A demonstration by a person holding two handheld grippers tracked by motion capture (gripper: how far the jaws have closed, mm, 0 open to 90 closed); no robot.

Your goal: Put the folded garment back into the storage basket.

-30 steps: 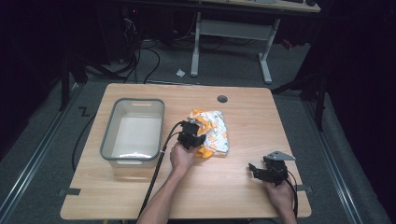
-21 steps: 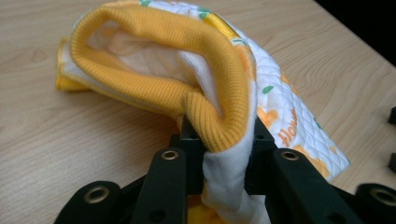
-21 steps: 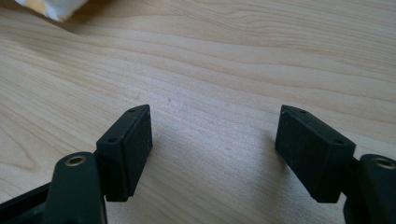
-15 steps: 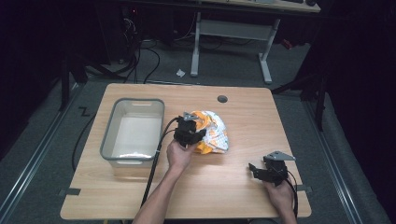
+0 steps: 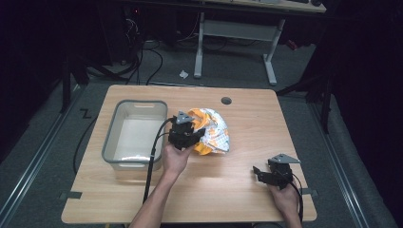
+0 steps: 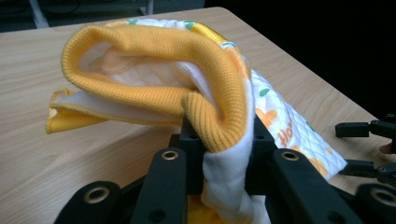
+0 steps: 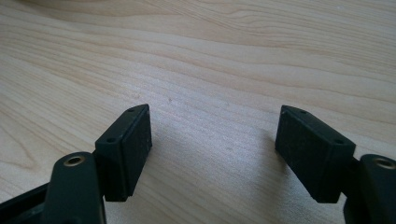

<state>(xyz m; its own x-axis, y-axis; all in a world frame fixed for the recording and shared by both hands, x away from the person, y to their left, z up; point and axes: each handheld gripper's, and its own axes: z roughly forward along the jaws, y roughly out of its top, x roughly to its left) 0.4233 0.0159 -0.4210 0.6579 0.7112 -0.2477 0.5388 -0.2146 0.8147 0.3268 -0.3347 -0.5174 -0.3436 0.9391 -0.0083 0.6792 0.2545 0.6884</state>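
The orange ribbed hem of the garment (image 6: 154,88) has been lifted off the counter (image 5: 247,194) by the left gripper (image 5: 184,133), which is pinched on it; a move toward the bin (image 5: 135,135) seems begun. The garment lies near the counter's middle, its long axis running toward the right edge. The right gripper (image 5: 274,175) rests spread near the front right corner.

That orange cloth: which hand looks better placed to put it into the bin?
Probably the left. The left gripper is shut on the cloth's orange hem, right beside the bin. The right gripper rests open on bare table, farther away.
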